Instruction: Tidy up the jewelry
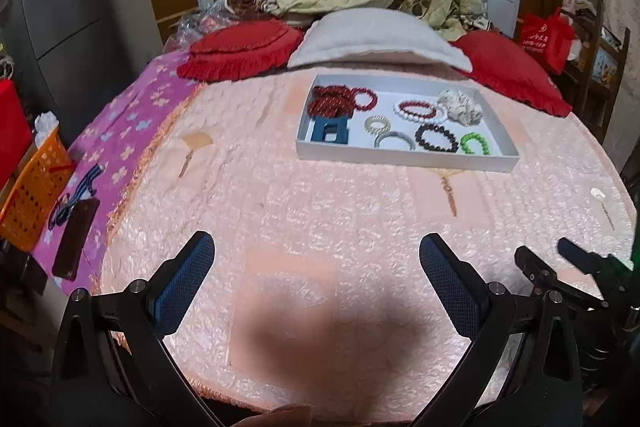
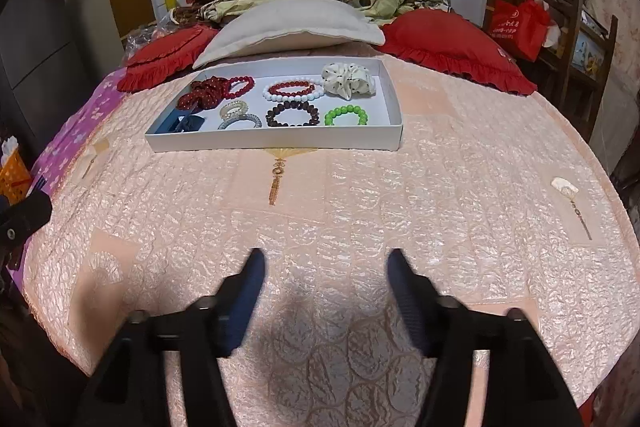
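A white tray [image 1: 404,158] lies on the pink quilted bed, far ahead of both grippers; it also shows in the right wrist view [image 2: 276,141]. It holds a dark red scrunchie [image 1: 330,100], a red bead bracelet [image 1: 366,98], a red and white bracelet [image 1: 418,110], a cream scrunchie [image 1: 460,105], a dark bead bracelet [image 1: 436,138], a green bracelet [image 1: 475,143], clear coil ties [image 1: 378,125] and a blue clip [image 1: 330,133]. My left gripper [image 1: 316,259] is open and empty over the quilt. My right gripper [image 2: 326,269] is open and empty too.
Red cushions [image 1: 240,51] and a white pillow [image 1: 376,39] lie behind the tray. An orange basket [image 1: 34,187] stands at the bed's left. A dark case [image 1: 76,239] lies on the purple blanket. A red bag [image 2: 520,23] sits at the right.
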`<state>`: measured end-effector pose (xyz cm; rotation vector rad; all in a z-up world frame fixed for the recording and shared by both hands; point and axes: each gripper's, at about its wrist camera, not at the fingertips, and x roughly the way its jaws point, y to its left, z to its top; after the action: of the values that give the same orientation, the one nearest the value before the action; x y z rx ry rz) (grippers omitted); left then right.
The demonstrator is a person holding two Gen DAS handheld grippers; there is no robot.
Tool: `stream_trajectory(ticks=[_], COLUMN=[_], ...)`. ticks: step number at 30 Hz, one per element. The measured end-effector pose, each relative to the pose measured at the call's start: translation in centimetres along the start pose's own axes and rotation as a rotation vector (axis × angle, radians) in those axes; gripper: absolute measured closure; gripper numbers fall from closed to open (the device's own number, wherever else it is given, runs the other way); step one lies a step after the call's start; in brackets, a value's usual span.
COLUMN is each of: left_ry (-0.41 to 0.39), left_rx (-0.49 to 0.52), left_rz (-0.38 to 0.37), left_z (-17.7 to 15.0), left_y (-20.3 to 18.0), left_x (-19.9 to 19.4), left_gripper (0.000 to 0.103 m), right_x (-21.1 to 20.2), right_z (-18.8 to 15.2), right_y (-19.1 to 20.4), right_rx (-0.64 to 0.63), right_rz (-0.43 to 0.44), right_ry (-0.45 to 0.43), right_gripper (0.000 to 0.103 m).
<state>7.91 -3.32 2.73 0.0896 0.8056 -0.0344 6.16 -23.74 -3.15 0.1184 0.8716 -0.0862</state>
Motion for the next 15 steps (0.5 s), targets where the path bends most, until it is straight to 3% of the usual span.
stream_trajectory(ticks=[7, 9, 10, 11, 15], left_ry=[0.06, 0.068, 0.069, 0.07, 0.076], left_rx=[-0.01, -0.023, -0.026, -0.028, -0.035], left_rz=[-0.001, -0.007, -0.009, -0.006, 0.001], left_z=[-0.3, -0.3, -0.3, -0.3, -0.2], left_y=[0.9, 1.2, 1.4, 1.5, 2.0], left_x=[1.6, 1.8, 1.9, 1.9, 2.5], left_gripper=[0.0, 0.0, 0.0, 0.0, 0.0], right_x=[1.6, 3.4, 4.2, 5.6, 9.2], right_z=[1.9, 3.6, 4.3, 5.3, 7.9], right_y=[-0.7, -1.8, -2.4, -3.5, -6.4], right_rx=[-0.038, -0.051, -0.042, -0.016, 0.055], right_rz=[-0.019, -0.059, -0.063, -0.067, -0.093], right_ry=[-0.009, 0.004, 0.016, 0.042, 0.104], right_gripper=[0.039, 0.043, 0.053, 0.056, 0.056])
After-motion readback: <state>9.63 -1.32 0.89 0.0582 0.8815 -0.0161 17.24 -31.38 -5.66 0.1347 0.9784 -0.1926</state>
